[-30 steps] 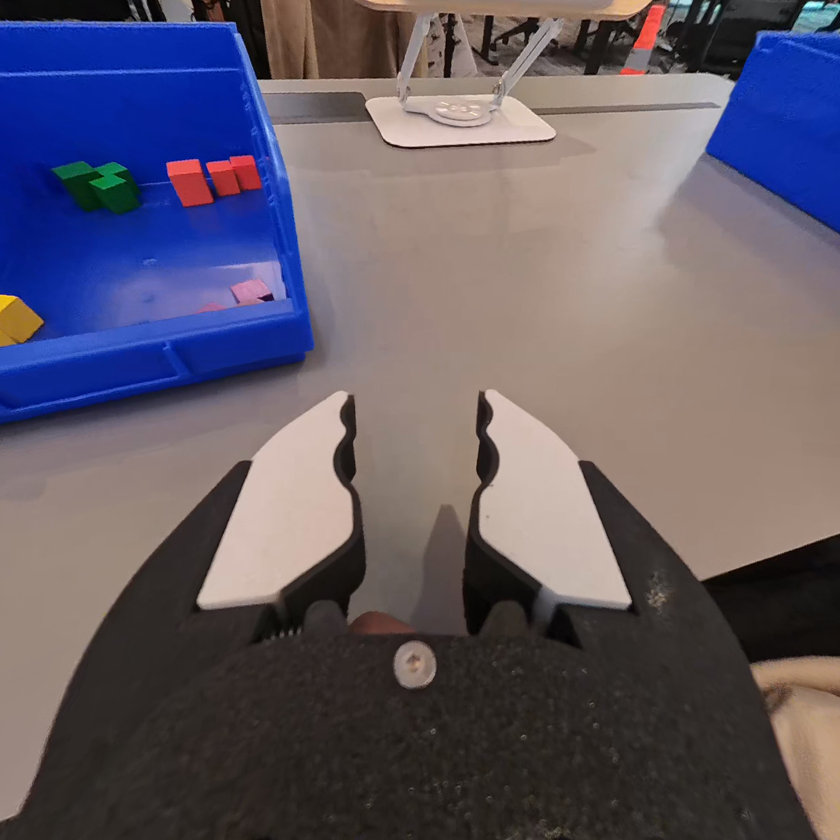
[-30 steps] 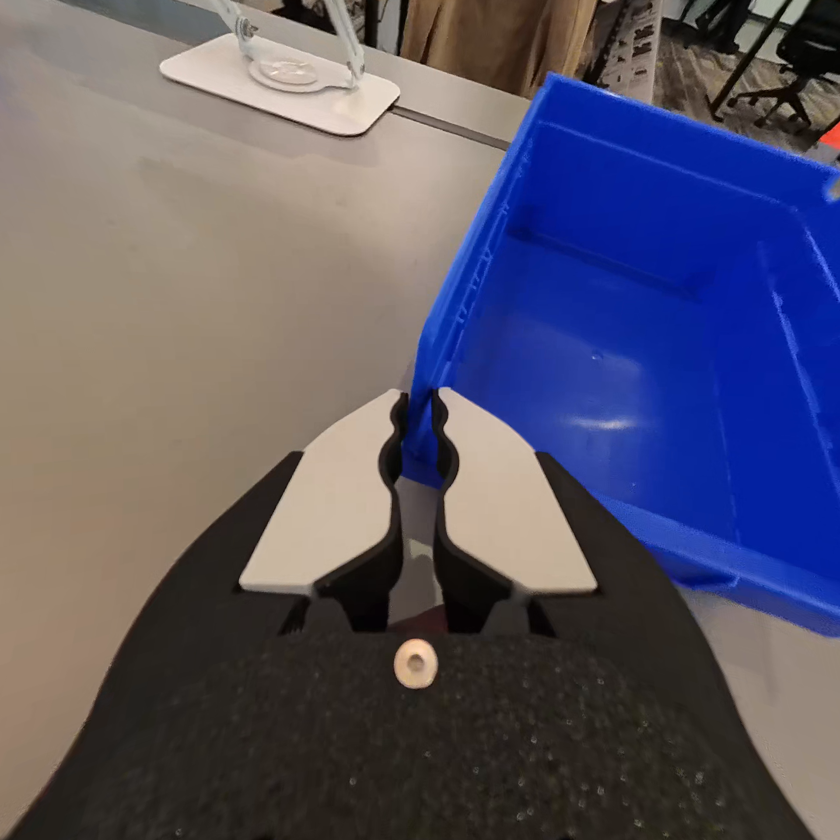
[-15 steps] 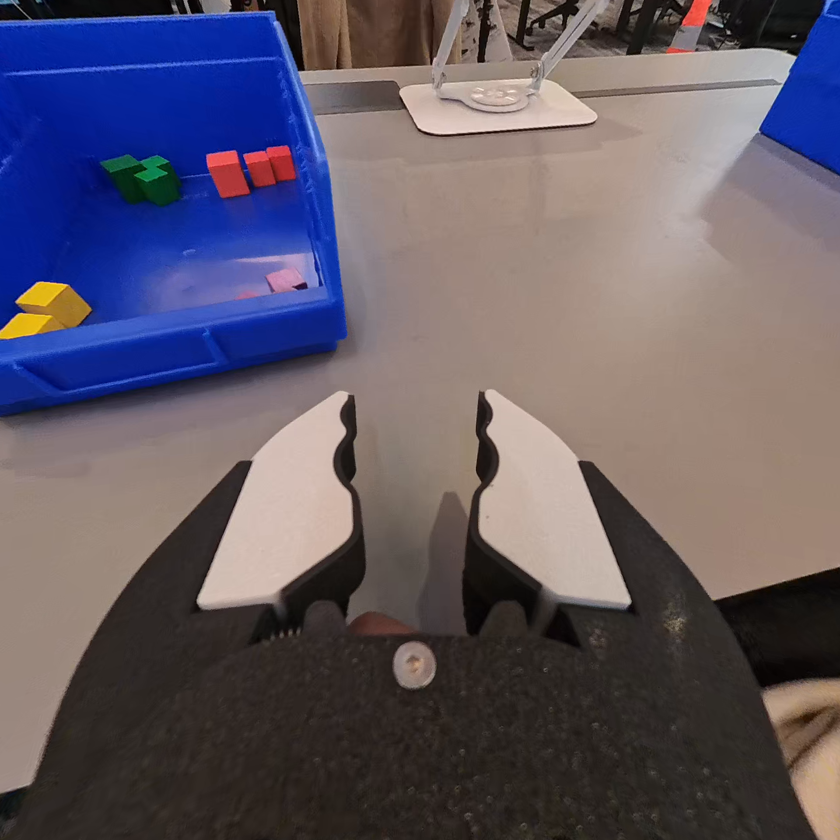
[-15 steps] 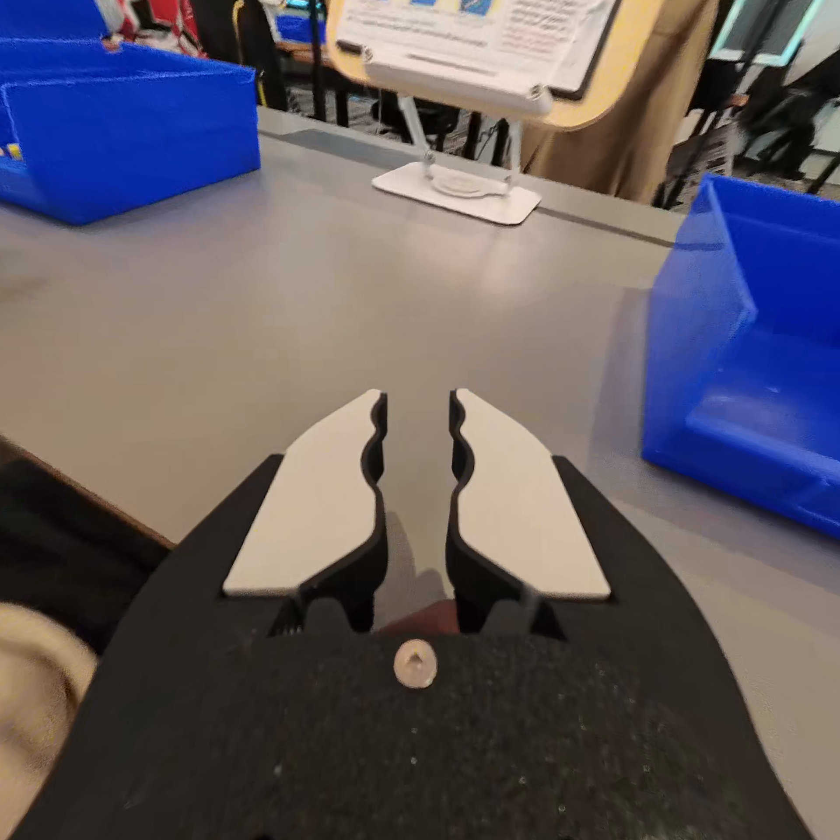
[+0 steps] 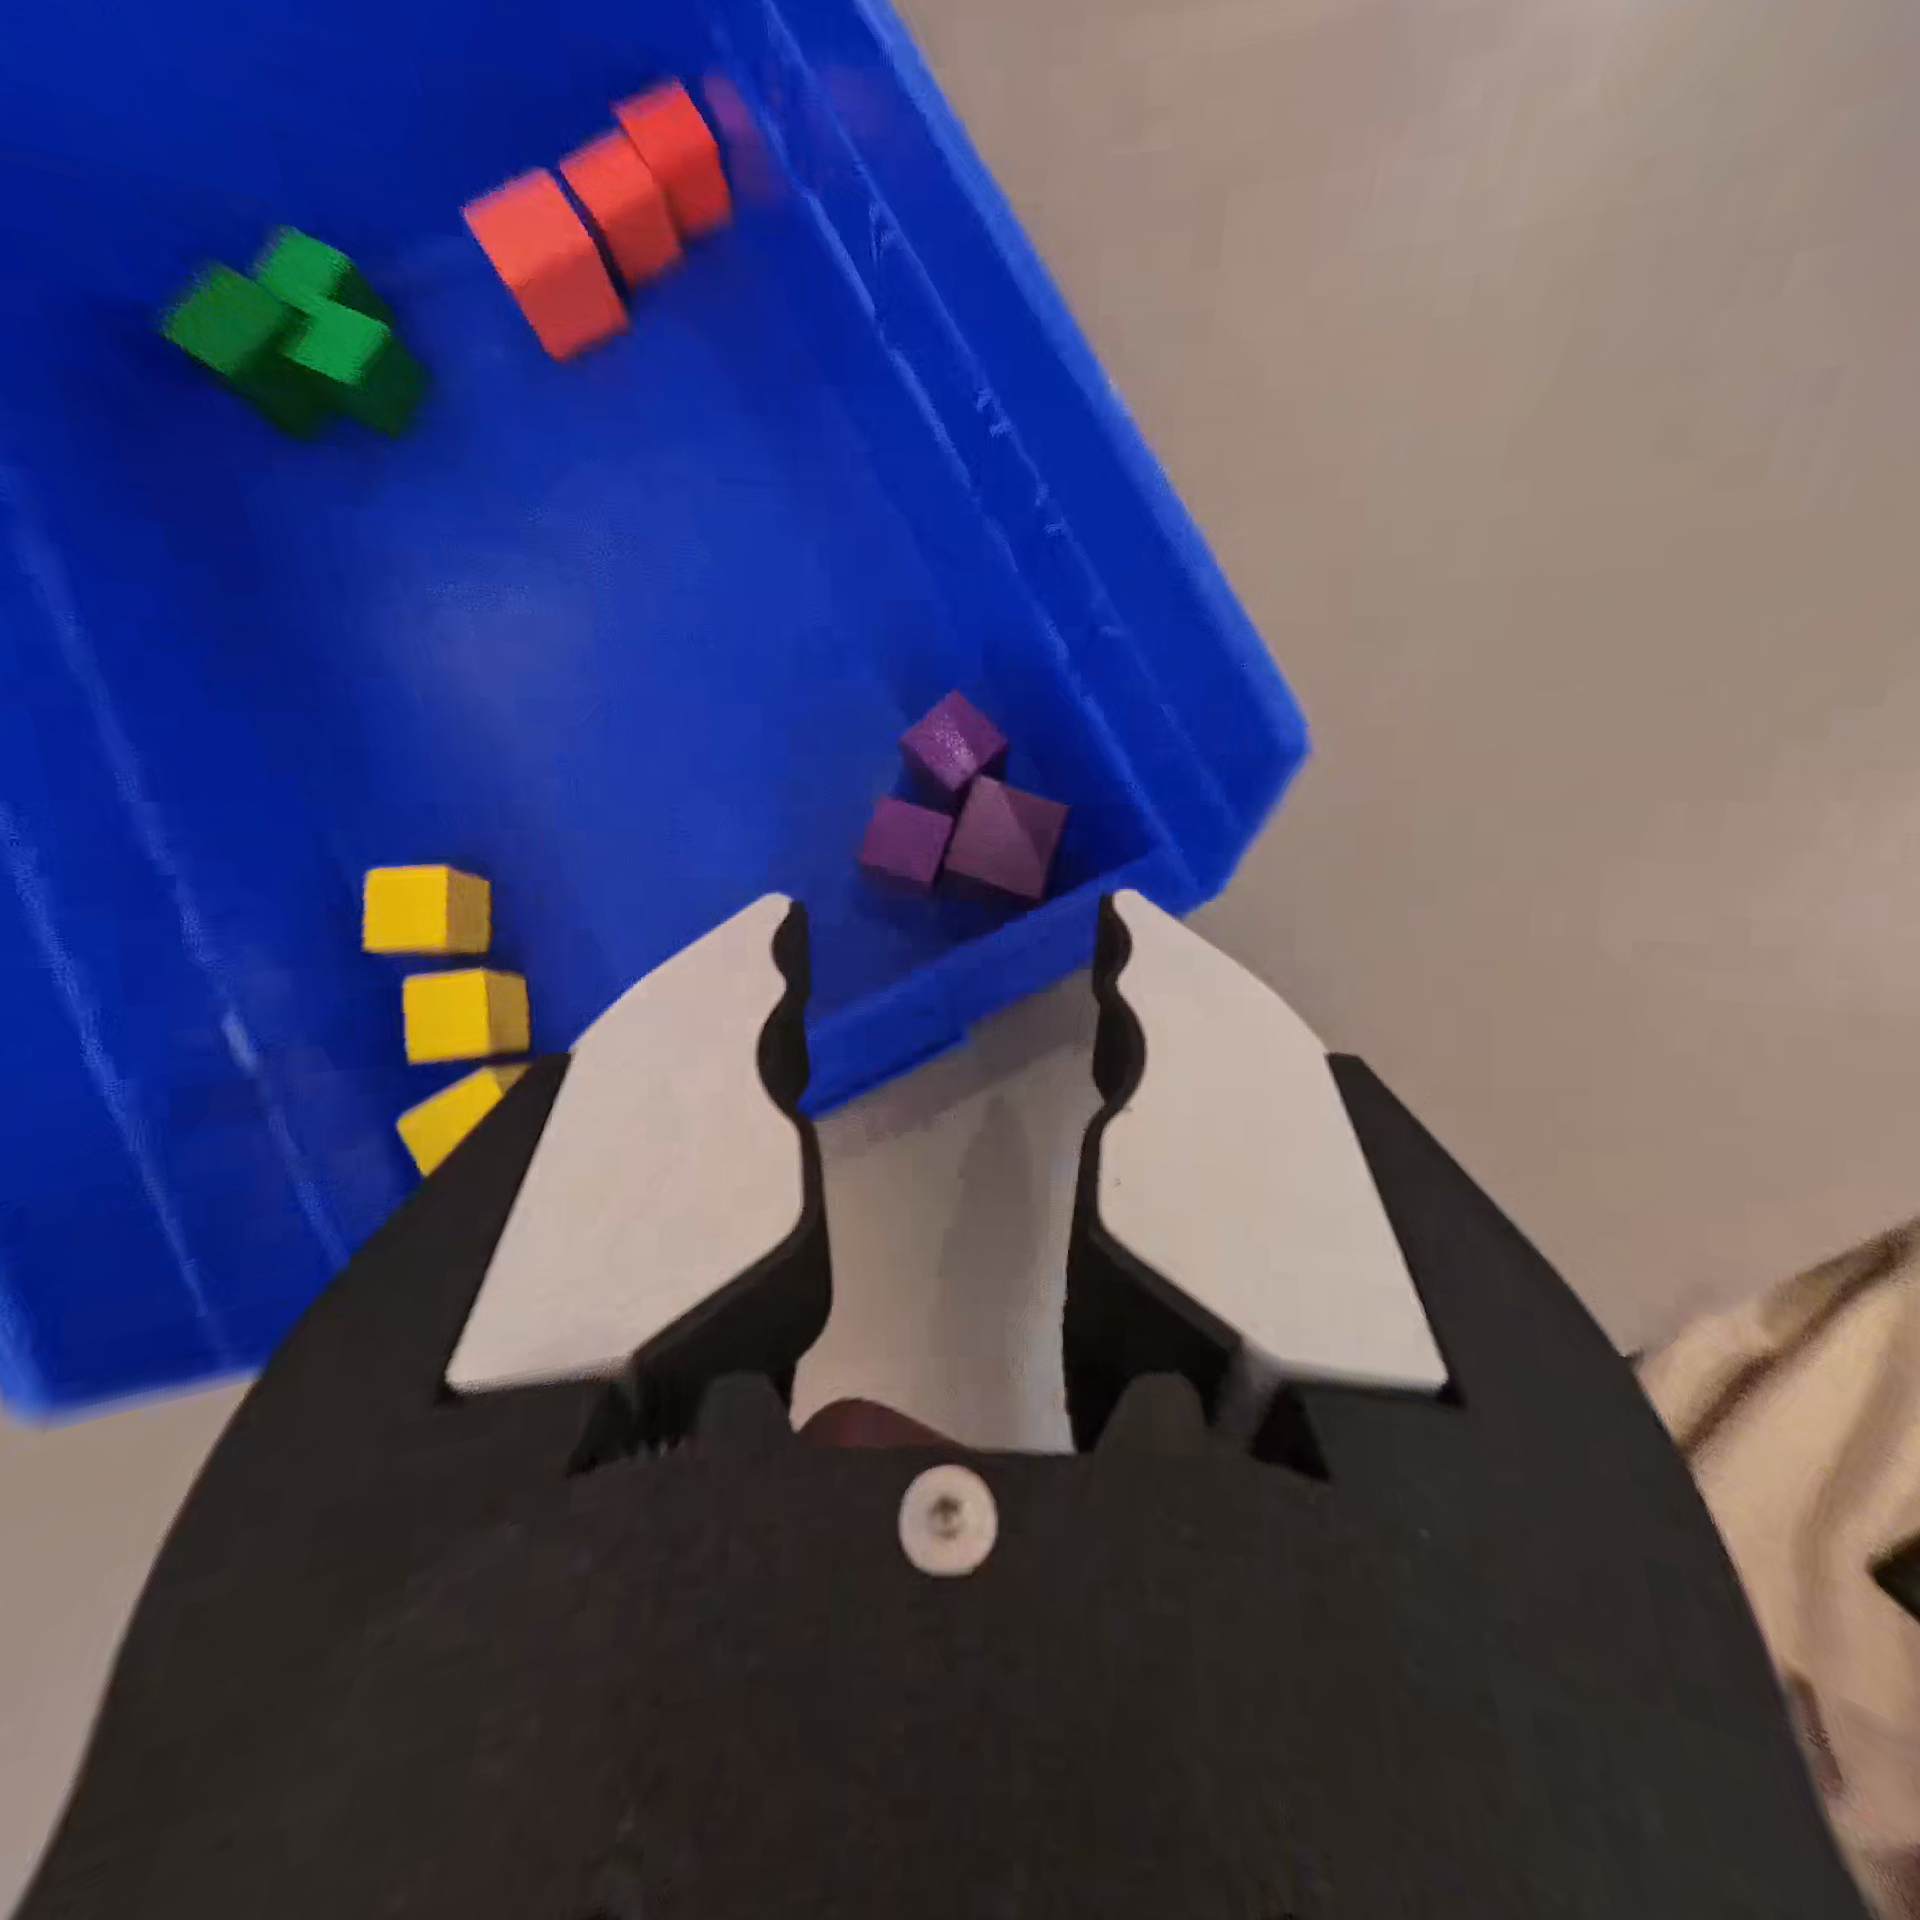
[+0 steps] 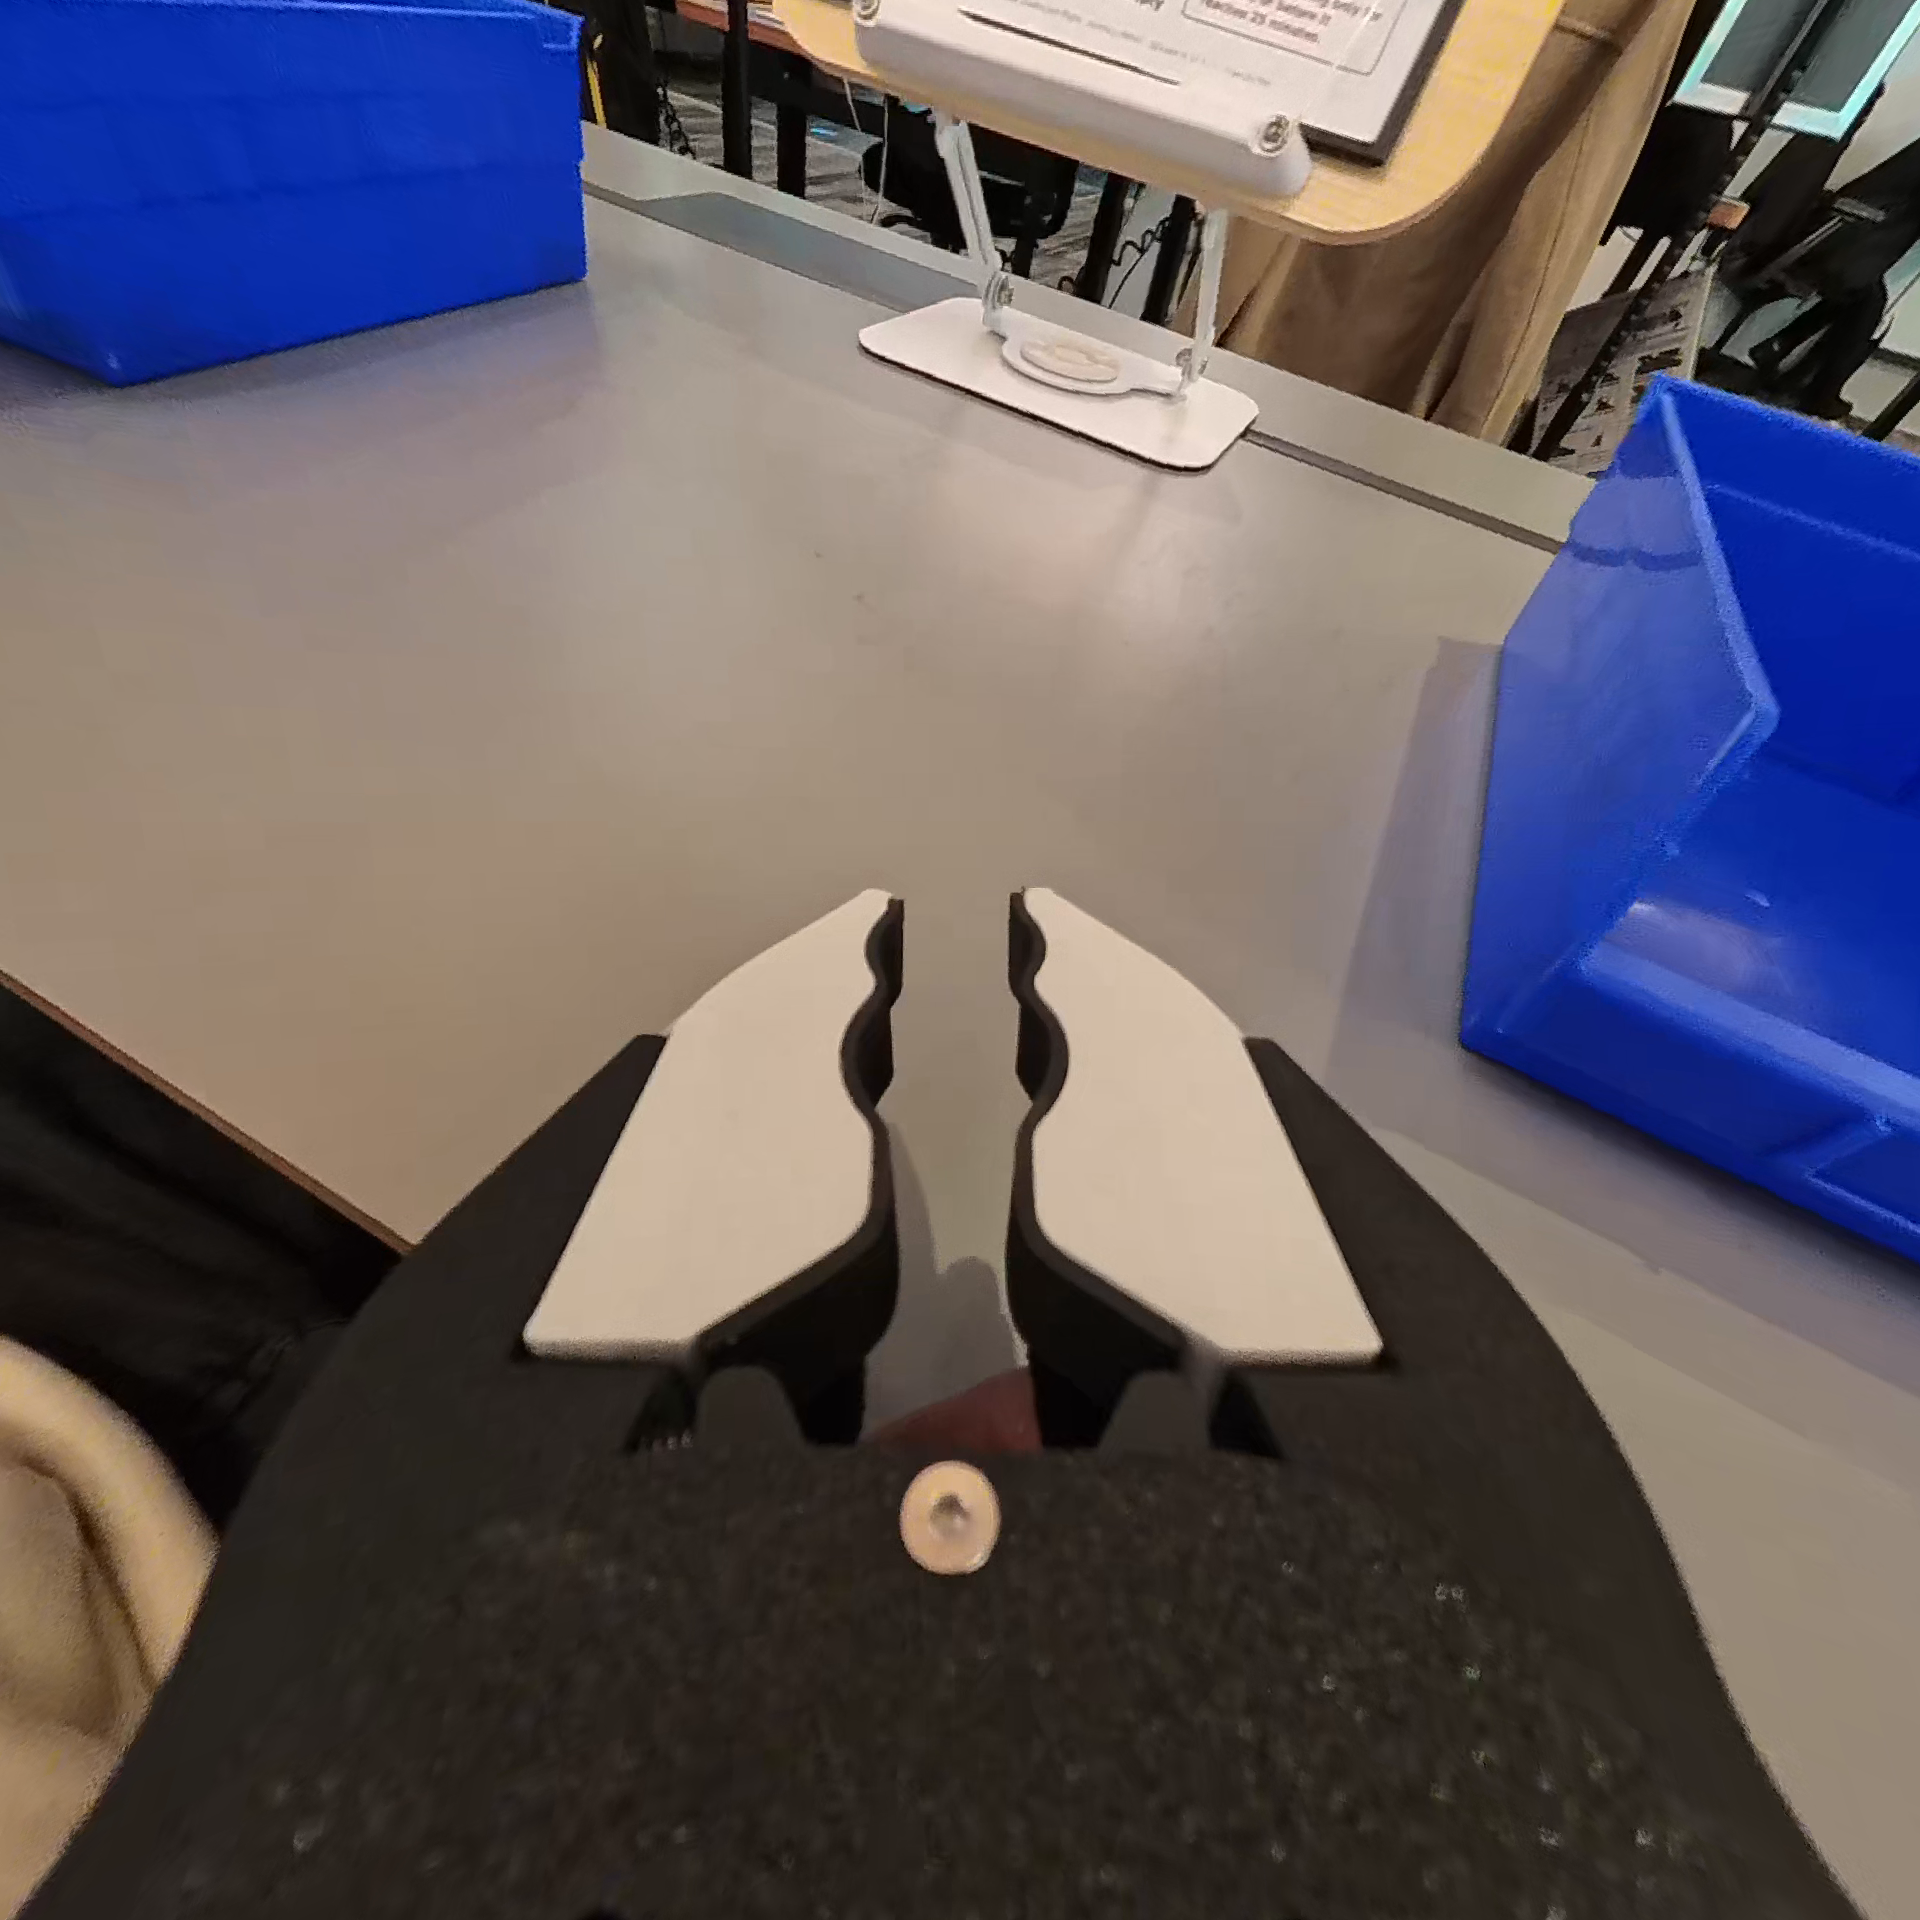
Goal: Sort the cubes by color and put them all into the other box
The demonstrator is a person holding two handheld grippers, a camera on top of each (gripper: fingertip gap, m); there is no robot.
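Now that left gripper (image 5: 948, 914) overhangs blue bin (image 5: 1195, 665), jaws wide, right gripper (image 6: 956, 904) wider.

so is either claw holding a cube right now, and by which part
Nothing is held. The left claw is open above the bin's near rim; the right claw is open over bare table.

glossy moulded plastic blue bin (image 5: 1049, 540), matt painted, wood-like purple cubes (image 5: 961, 816) and yellow cubes (image 5: 442, 971), smooth grey satin-sheen tabletop (image 6: 623, 675), grainy matt black left gripper (image 5: 948, 925) body with smooth pale finger plates, bright metal screw (image 6: 949, 1529)
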